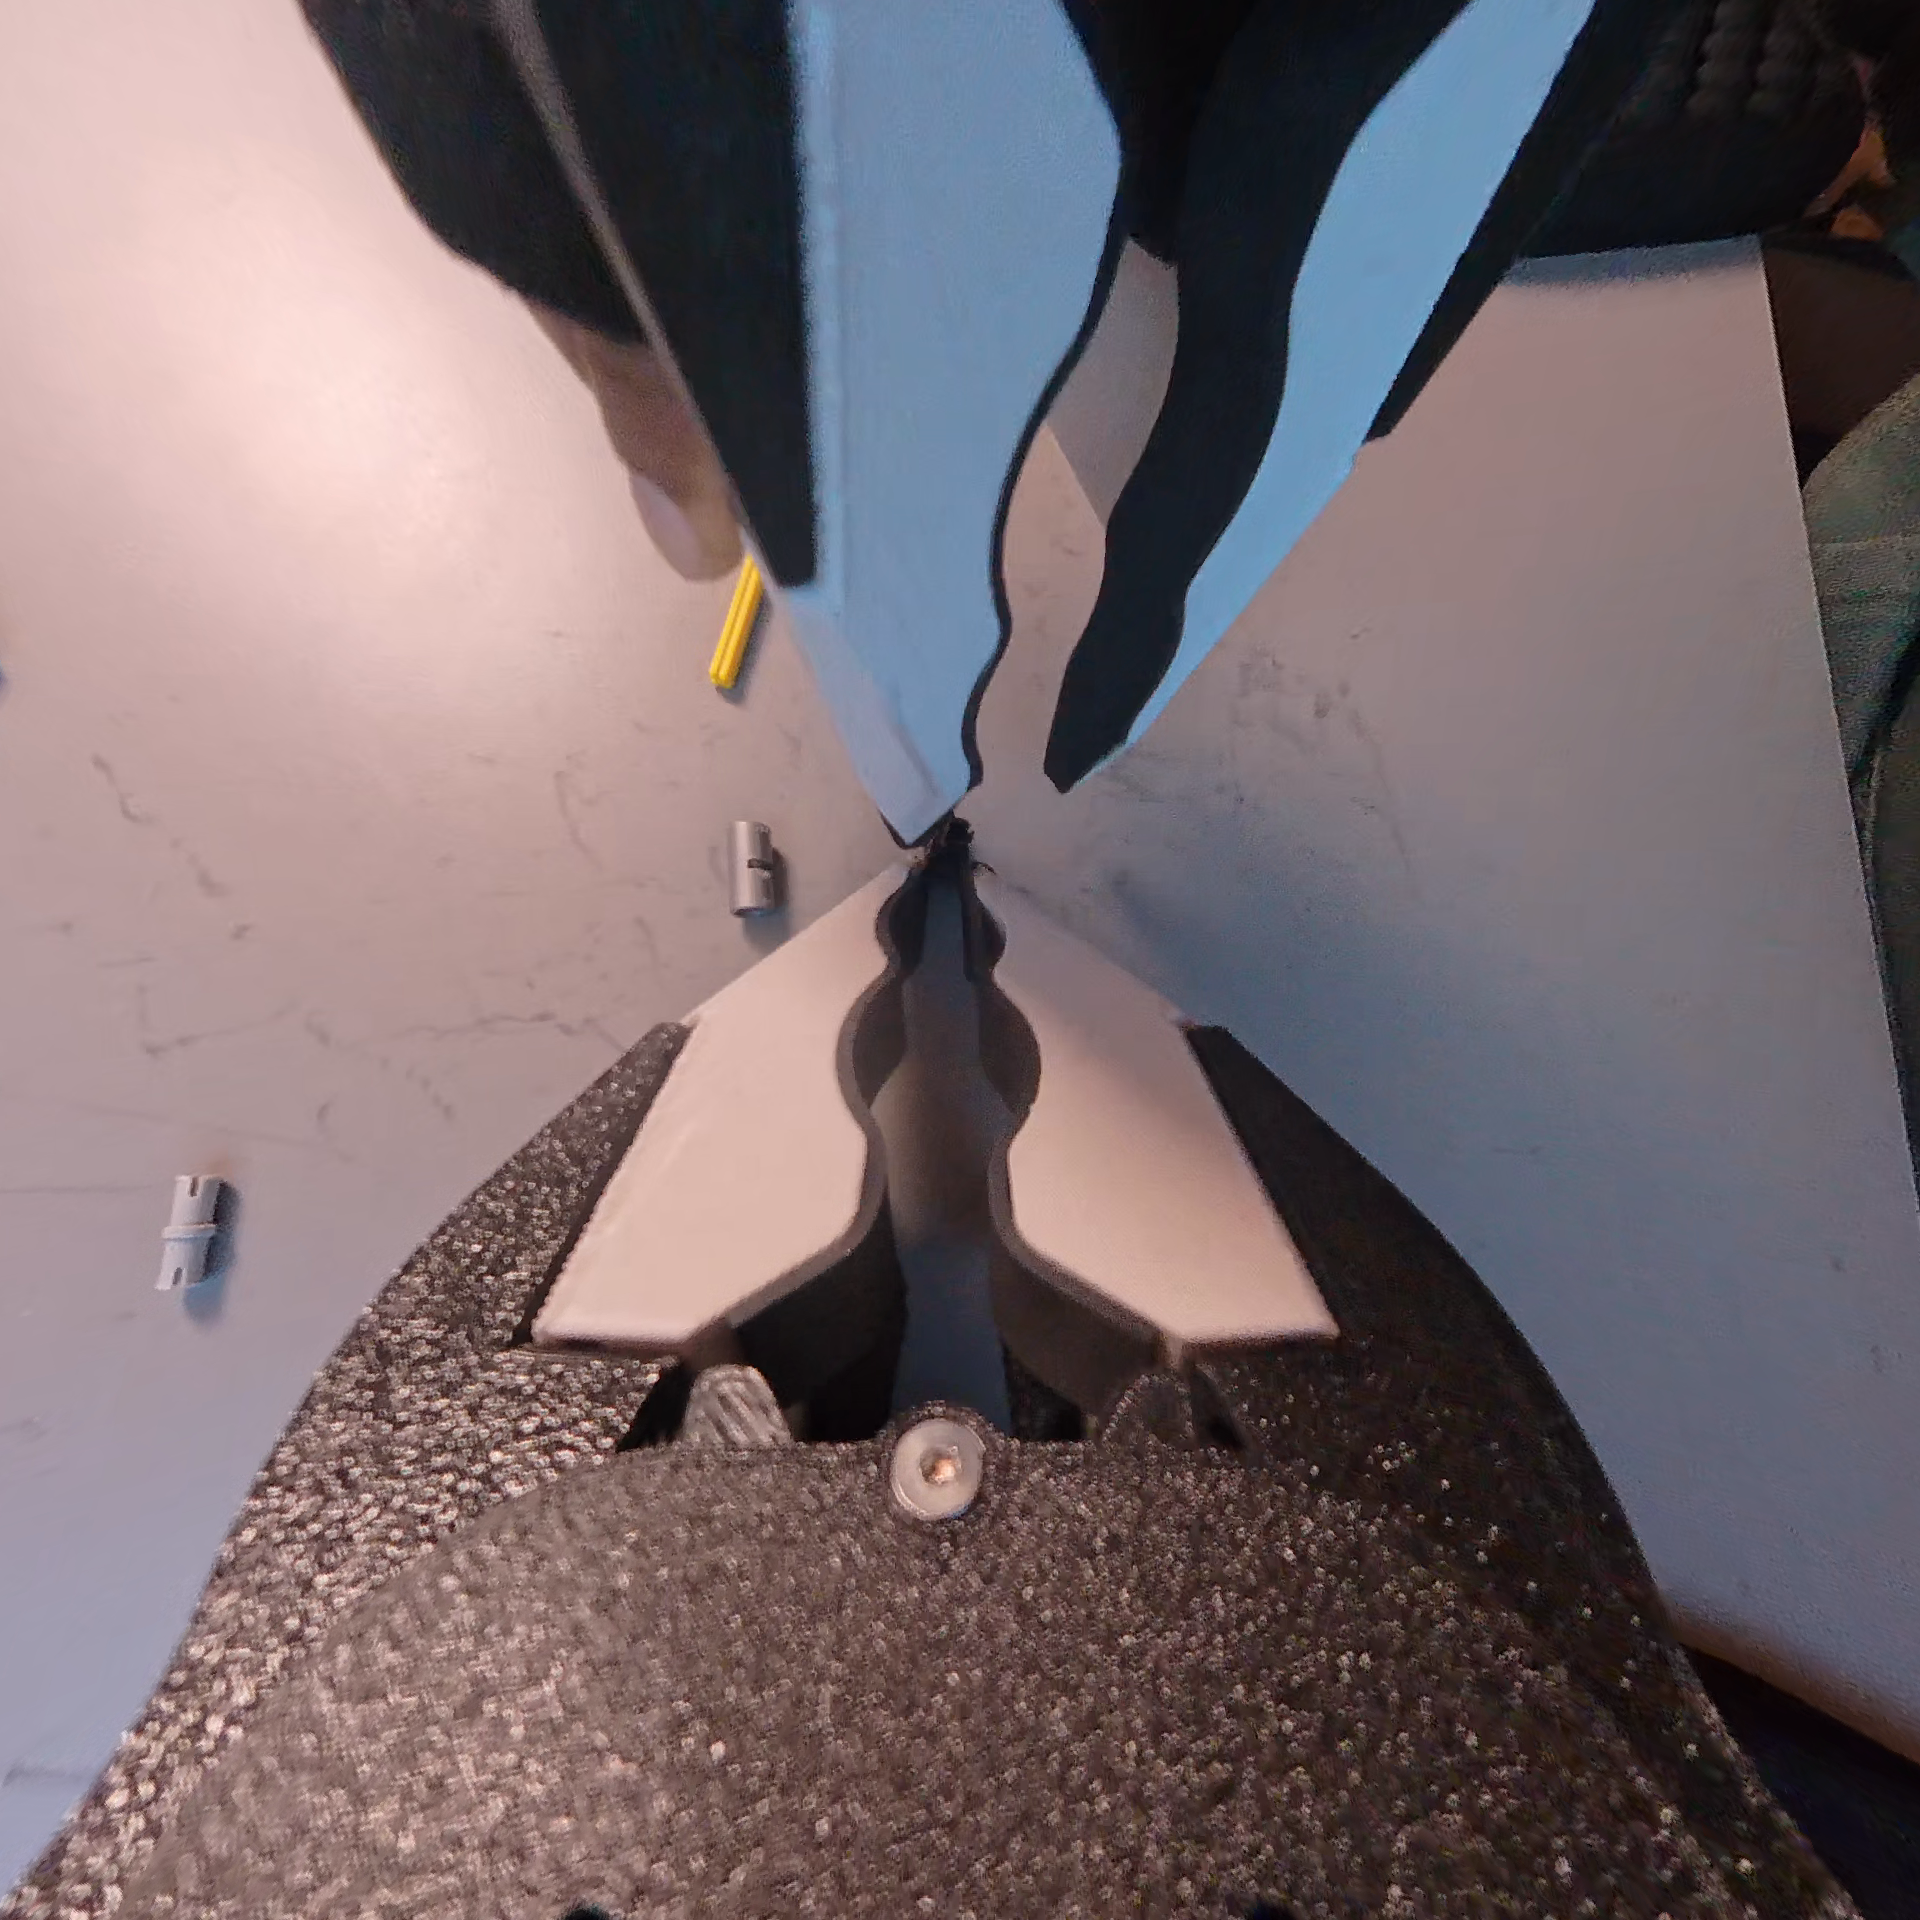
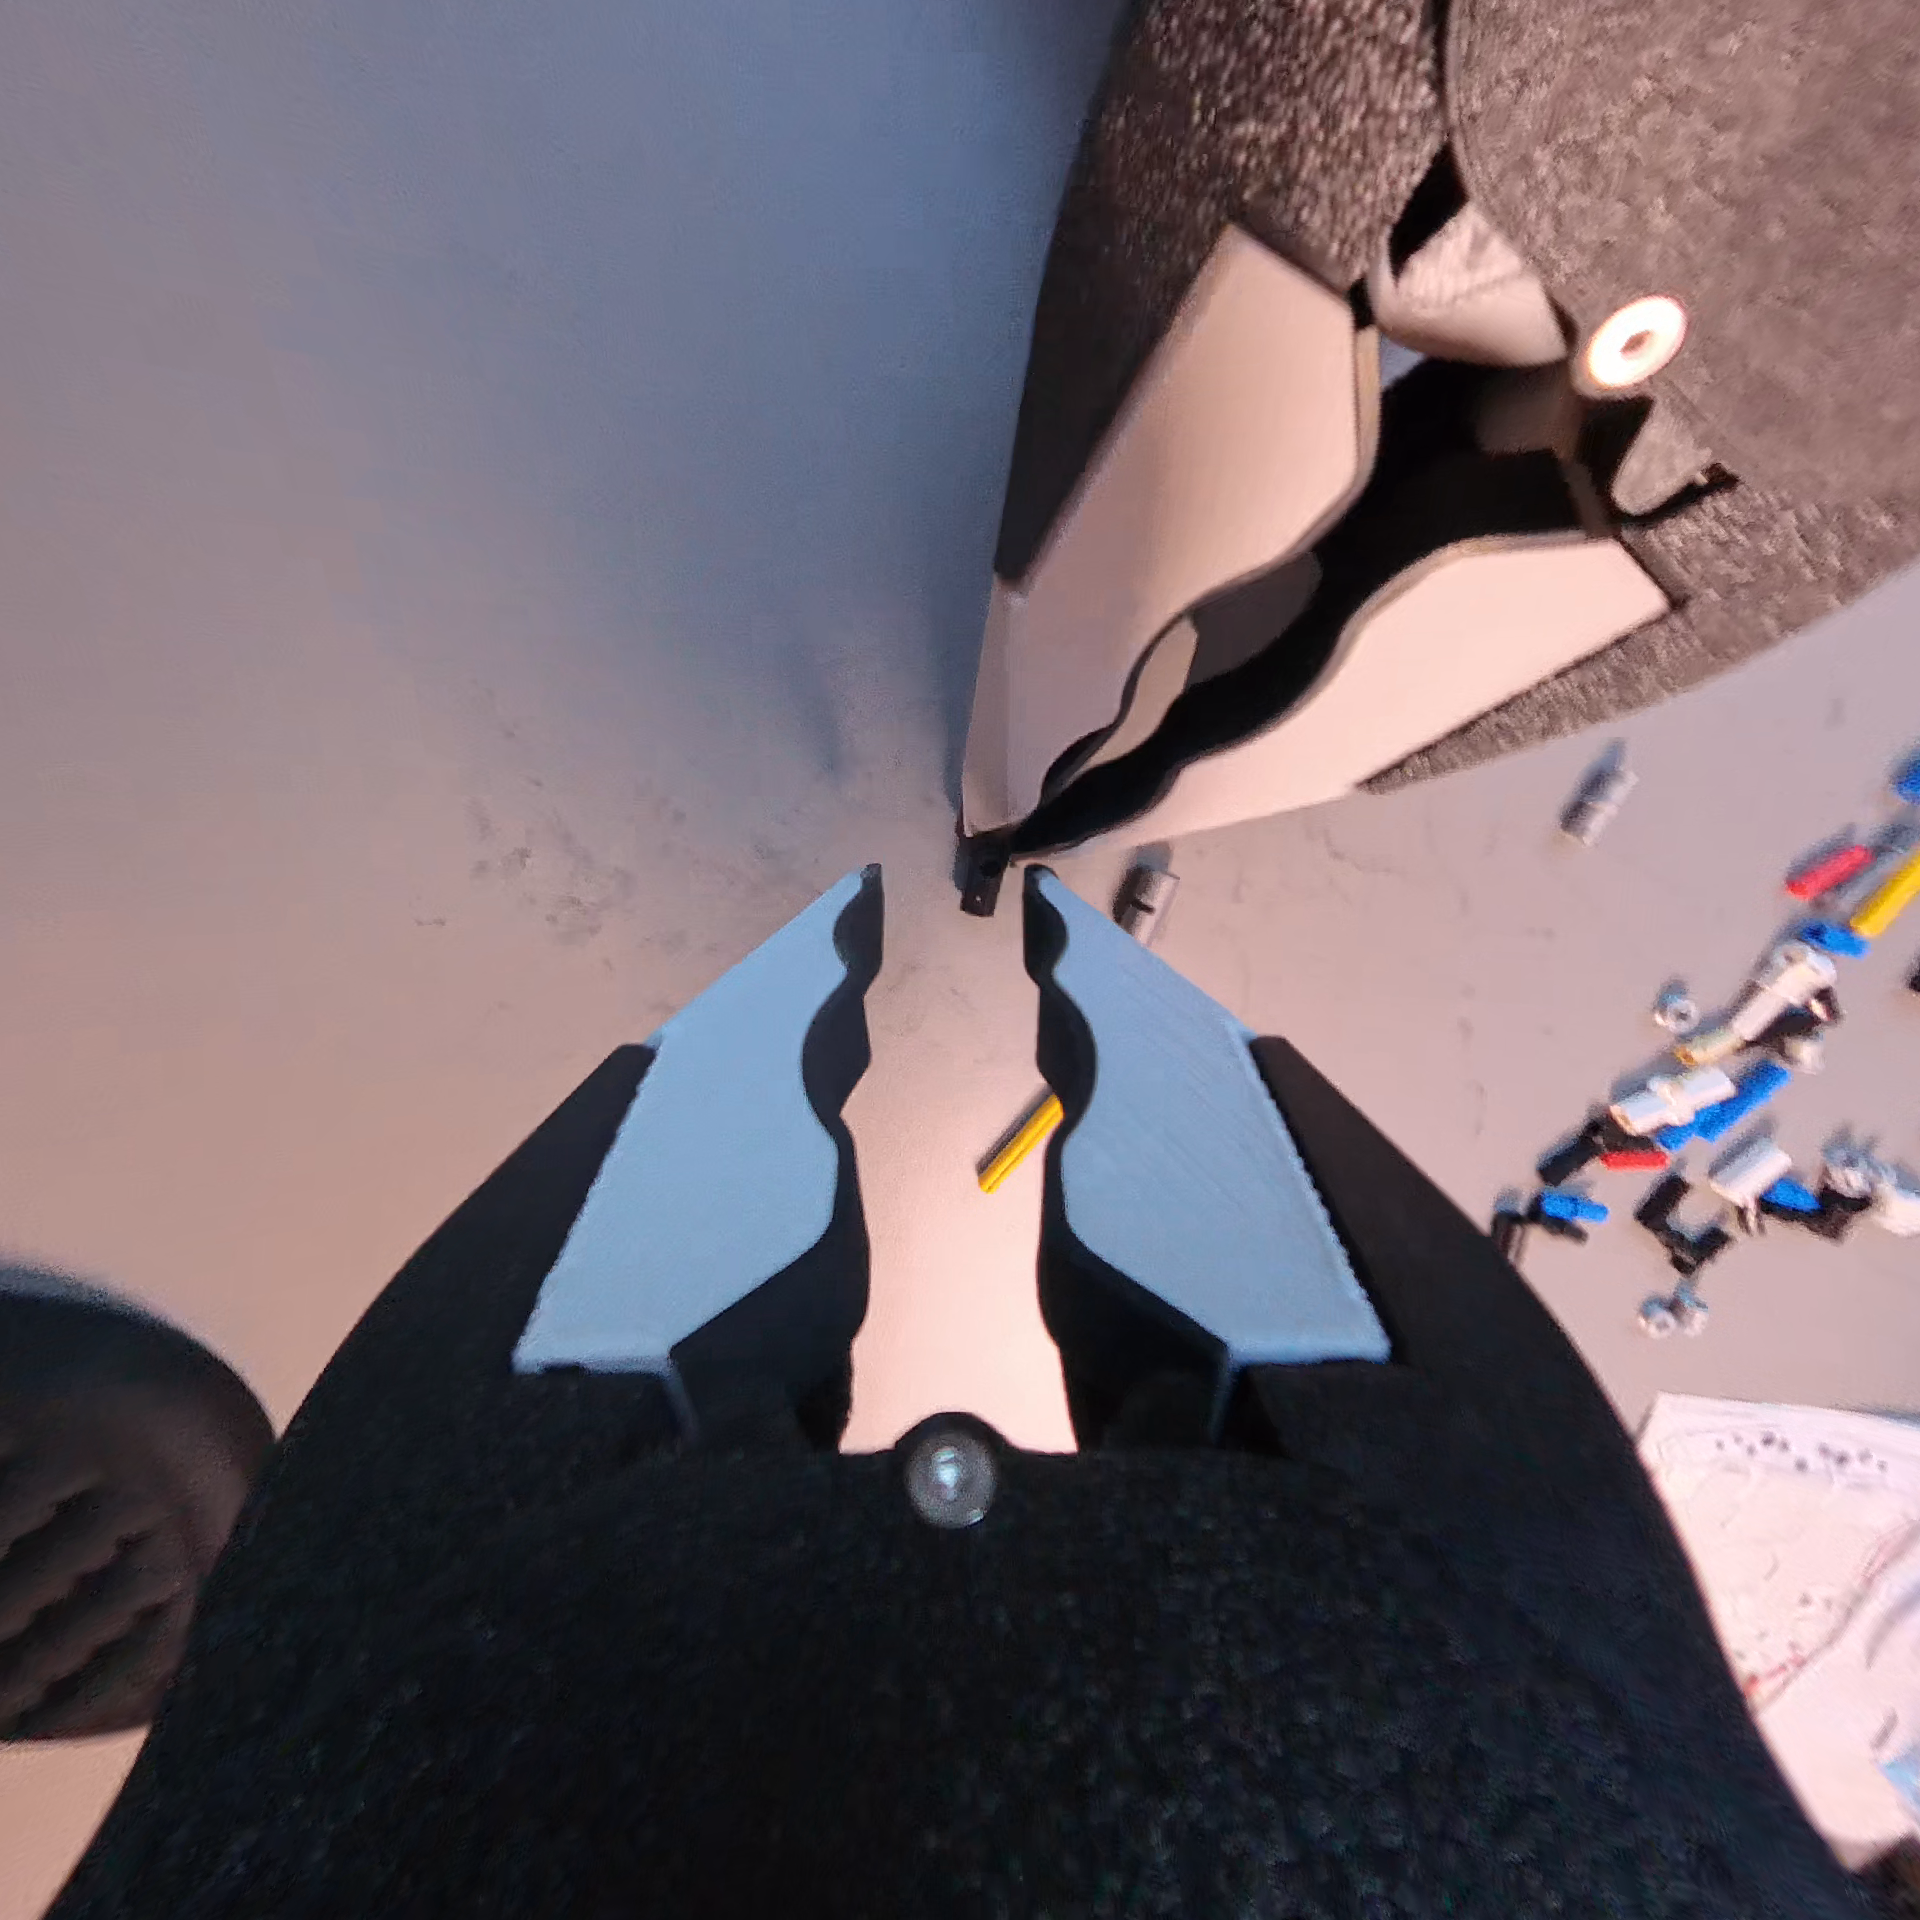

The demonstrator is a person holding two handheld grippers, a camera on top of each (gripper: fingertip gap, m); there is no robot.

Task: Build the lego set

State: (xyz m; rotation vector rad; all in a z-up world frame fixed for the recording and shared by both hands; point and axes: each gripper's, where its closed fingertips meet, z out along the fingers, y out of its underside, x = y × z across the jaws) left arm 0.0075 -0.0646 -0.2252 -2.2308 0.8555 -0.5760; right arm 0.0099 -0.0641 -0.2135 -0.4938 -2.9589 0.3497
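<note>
- Only the right wrist view shows the heap of loose lego parts (blue, red, black, white) and, nearer that same side of the tabletop, a printed sheet; the left wrist view alone shows a second grey pin lying apart, plus the tabletop's edge beyond the meeting point.
- Both views catch the yellow axle and a grey connector lying loose just beside the grippers.
- The left gripper, with pale fingers, is clenched on a small black piece, which pokes out from its tips just above the tabletop.
- The right gripper, with bluish fingers, is released: its fingertips stand apart with a clear gap, and the black piece sits at the mouth of that gap, nearer one tip; whether it touches cannot be told.
- In the left wrist view the two grippers meet tip to tip, and a fingertip of the person's hand shows beside the right gripper's body.
- Bare, scuffed tabletop spreads wide on the side away from the parts heap.
</note>
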